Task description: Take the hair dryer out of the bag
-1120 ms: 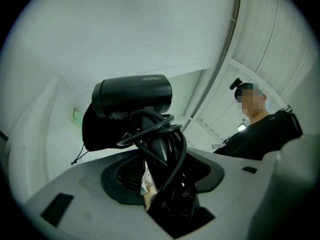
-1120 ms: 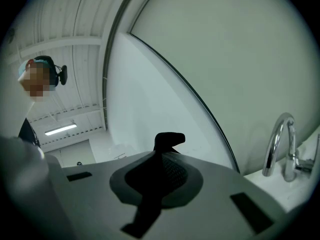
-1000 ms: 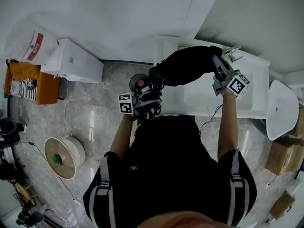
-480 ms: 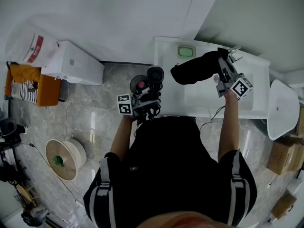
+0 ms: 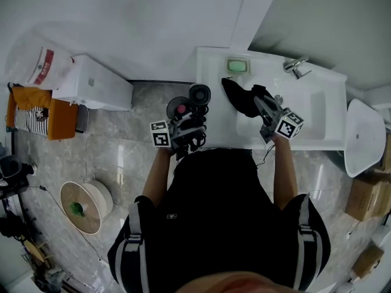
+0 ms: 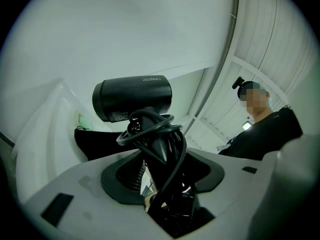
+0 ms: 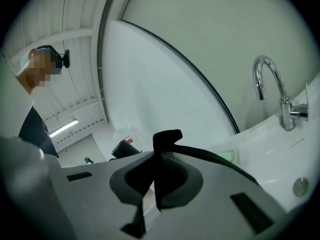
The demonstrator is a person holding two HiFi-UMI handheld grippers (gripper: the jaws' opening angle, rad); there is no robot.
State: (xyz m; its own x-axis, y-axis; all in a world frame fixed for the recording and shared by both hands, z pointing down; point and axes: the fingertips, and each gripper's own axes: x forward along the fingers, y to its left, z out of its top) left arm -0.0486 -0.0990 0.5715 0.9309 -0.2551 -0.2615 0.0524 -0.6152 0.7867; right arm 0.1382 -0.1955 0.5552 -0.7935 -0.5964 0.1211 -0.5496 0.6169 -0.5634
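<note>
Moved: the right gripper (image 5: 261, 105) has come down, laying the bag (image 5: 239, 97) on the left end of the basin top (image 5: 211, 72).
Left gripper (image 5: 186, 116): jaws wide, clamped on the hair dryer (image 5: 190, 96) handle and wound cord.
Hair dryer: clear of the bag, just off the basin top's left edge, handle pointing down into the jaws.
Right gripper: pinched tight on bag fabric.

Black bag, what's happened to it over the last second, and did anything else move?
The right gripper, shut on the black bag, brought it down and toward the person. It went from raised in the air next to the hair dryer to low over the white counter, near the green soap dish. The left gripper stayed in place, clamped on the hair dryer's handle and cord.
</note>
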